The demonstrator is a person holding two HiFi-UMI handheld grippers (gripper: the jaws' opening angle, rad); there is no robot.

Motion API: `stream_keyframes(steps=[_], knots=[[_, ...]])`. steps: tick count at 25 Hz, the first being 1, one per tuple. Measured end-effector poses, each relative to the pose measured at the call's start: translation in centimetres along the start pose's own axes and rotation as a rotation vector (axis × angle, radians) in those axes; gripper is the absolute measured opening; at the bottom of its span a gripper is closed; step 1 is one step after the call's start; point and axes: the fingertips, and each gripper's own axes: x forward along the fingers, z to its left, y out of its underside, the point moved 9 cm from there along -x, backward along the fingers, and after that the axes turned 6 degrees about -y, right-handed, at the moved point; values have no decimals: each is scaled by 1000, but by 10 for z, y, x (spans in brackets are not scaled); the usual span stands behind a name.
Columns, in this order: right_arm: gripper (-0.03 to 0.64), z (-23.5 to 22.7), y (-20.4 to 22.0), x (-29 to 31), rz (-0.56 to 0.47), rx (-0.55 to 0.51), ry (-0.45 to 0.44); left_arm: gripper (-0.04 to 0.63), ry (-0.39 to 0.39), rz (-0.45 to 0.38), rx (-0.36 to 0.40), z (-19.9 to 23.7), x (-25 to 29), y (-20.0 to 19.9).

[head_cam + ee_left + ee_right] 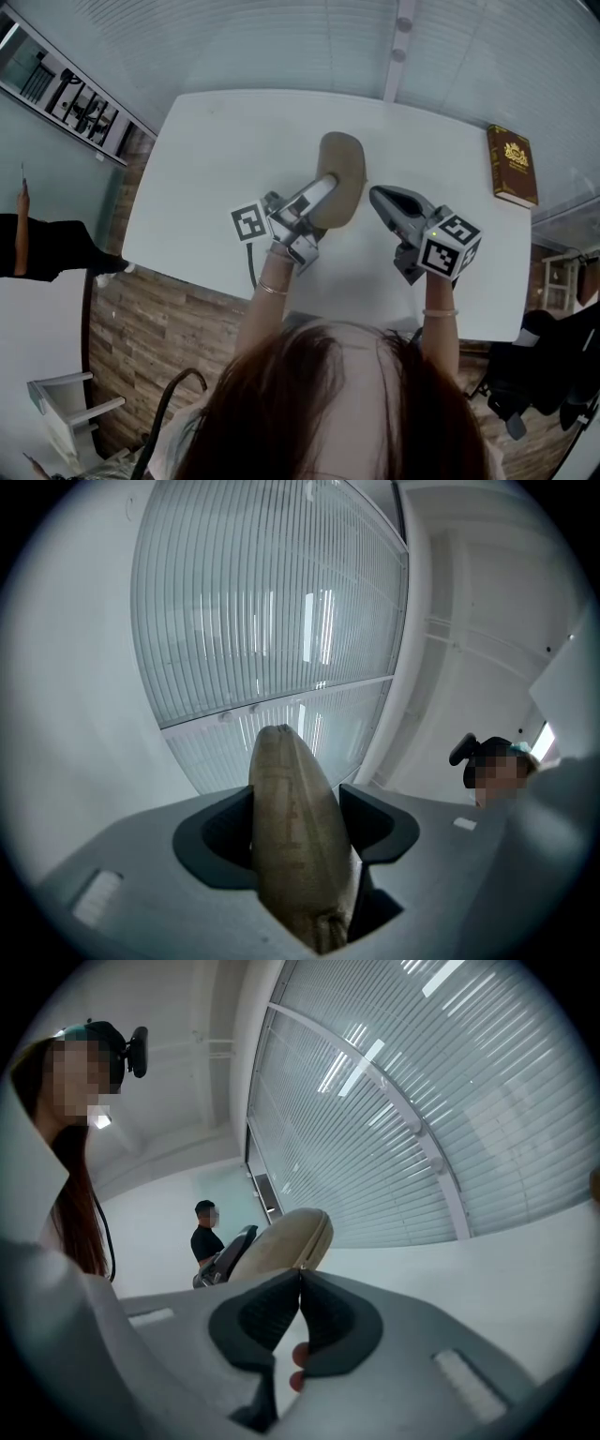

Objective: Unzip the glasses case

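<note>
A tan, oval glasses case (343, 169) is held tilted up off the white table (225, 150). My left gripper (323, 189) is shut on its near end. In the left gripper view the case (286, 817) stands on edge between the two dark pads (220, 841), which press on both of its sides around my left gripper (298, 808). My right gripper (376, 196) is shut, its tip right beside the case's right edge. In the right gripper view the tips of my right gripper (300, 1275) meet with nothing visible between them, and the case (286, 1239) sits just beyond.
A brown book (512, 165) lies at the table's far right corner. A person in black (205, 1234) stands in the background behind the case. Slatted blinds fill the wall beyond the table. A white chair (70, 403) stands at the lower left.
</note>
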Motion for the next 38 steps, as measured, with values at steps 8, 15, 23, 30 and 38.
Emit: stream_keyframes(steps=[8, 15, 23, 30, 38], knots=[[5, -2, 5, 1, 22, 6, -15, 281, -3, -15, -6, 3, 5, -5], [5, 1, 9, 0, 42, 5, -22, 281, 0, -20, -8, 4, 6, -5], [5, 3, 12, -1, 58, 15, -47, 281, 0, -23, -8, 5, 7, -6], [5, 8, 16, -1, 86, 14, -74, 281, 3, -48, -19, 5, 6, -7], [5, 11, 23, 1, 115, 32, -115, 281, 3, -65, -27, 5, 6, -8]])
